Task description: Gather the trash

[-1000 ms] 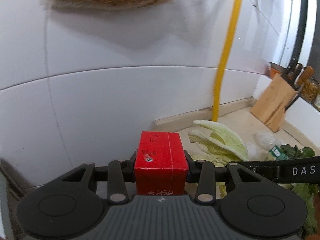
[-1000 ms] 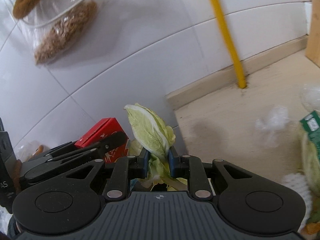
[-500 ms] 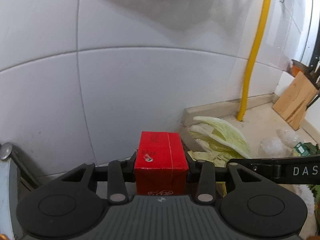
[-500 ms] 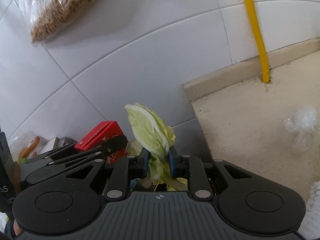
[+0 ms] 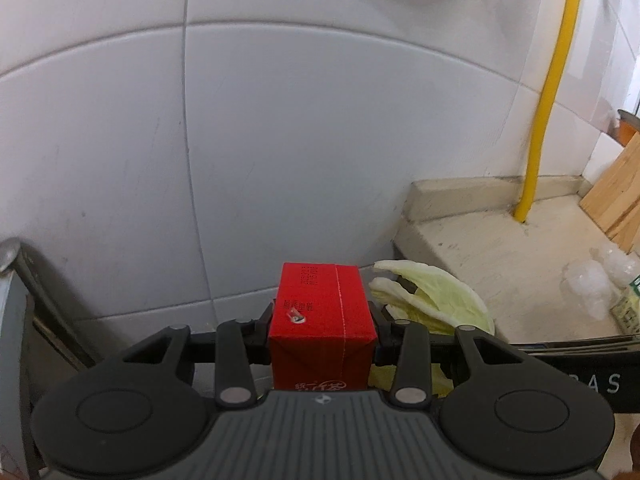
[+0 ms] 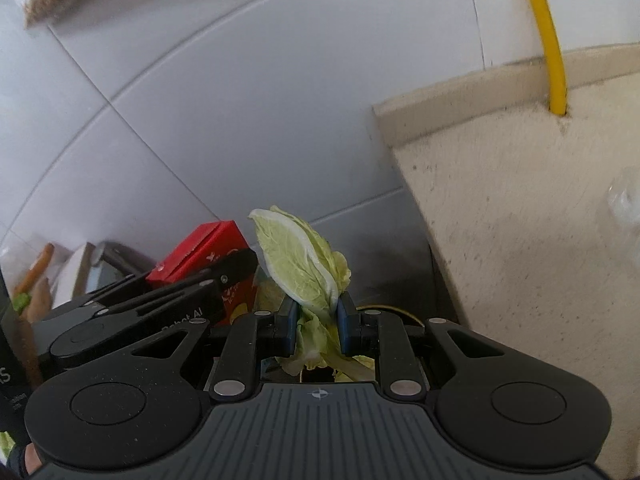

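My left gripper point(image 5: 322, 320) is clamped on the red carton point(image 5: 322, 312), one finger pressed to each side of it, the carton upright between them and sticking out past my fingertips. I point it downward, toward the foot of the tiled wall point(image 5: 280, 140). My right gripper point(image 6: 318, 320) sits just to the right of the carton, its blue pads point(image 6: 289, 326) pinching the cabbage leaf point(image 6: 300, 268) at its base, the leaf standing up above them. At the lower left edge of the right wrist view I think a bit of my hand point(image 6: 28, 458) shows, though it is dark there.
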Available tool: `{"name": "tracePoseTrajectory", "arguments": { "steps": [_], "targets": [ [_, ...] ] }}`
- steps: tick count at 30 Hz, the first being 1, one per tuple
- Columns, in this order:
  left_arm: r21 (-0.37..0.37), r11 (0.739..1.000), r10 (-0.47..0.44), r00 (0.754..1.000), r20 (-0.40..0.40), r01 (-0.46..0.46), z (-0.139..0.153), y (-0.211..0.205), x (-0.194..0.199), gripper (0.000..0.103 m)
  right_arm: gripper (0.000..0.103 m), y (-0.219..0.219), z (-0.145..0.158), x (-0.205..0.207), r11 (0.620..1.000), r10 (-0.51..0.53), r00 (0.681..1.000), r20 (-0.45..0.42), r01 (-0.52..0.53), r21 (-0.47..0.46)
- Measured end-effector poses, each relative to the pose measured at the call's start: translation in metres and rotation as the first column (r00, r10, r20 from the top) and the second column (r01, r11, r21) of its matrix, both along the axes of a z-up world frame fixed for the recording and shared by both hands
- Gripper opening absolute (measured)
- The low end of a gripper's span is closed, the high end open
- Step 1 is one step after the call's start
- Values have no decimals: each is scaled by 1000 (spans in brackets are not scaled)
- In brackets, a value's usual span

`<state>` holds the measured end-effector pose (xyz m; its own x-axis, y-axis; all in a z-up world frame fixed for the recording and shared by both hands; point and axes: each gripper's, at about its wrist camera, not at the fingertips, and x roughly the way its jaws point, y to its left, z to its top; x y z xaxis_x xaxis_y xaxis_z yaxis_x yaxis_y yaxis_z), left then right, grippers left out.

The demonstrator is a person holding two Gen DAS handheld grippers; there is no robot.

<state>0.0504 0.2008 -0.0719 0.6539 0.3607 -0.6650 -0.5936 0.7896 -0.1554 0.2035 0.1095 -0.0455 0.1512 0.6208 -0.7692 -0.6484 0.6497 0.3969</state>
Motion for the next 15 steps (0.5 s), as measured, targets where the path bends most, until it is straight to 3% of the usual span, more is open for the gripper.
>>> {"name": "tracePoseTrajectory", "arguments": {
  "steps": [15],
  "targets": [
    [-53, 998, 36, 997, -73, -40, -42, 6, 10, 36, 26, 15, -42, 1, 998, 6, 999, -51, -9, -69]
  ]
}}
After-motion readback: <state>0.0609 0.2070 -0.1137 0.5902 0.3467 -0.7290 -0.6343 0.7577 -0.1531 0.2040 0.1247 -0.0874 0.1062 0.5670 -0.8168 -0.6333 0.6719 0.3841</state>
